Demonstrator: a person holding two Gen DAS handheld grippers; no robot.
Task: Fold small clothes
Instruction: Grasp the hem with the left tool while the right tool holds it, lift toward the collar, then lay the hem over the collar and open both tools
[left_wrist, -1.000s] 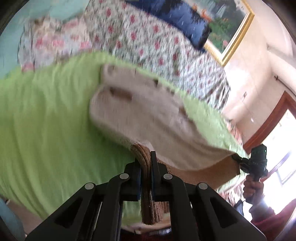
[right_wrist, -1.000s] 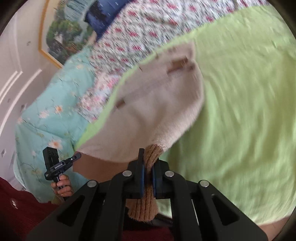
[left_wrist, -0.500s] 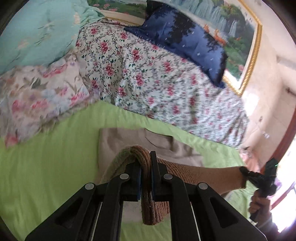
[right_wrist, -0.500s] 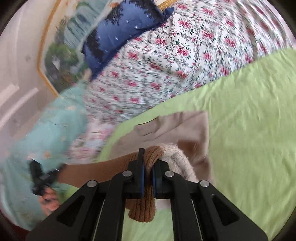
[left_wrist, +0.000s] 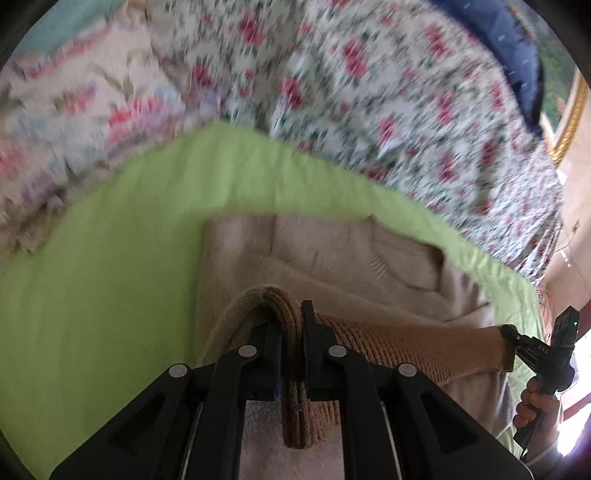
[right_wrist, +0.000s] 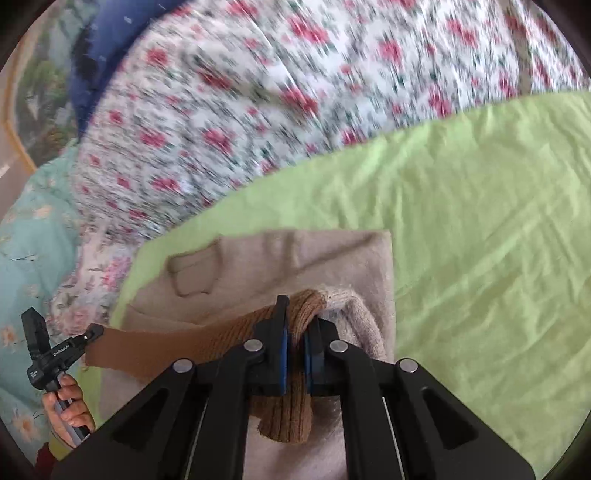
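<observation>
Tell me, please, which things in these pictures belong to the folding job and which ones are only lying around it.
Part of the job:
- beige sweater, with its brown ribbed hem
- left gripper, shut on the hem
- right gripper, shut on the hem
- green sheet under the sweater

Only lying about:
- flowered quilt
- blue pillow
- light blue flowered blanket
- framed picture

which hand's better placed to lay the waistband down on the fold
Neither clearly: both are needed. The left gripper and right gripper each clamp one end of the brown waistband, stretched between them over the beige garment on the green sheet.
</observation>
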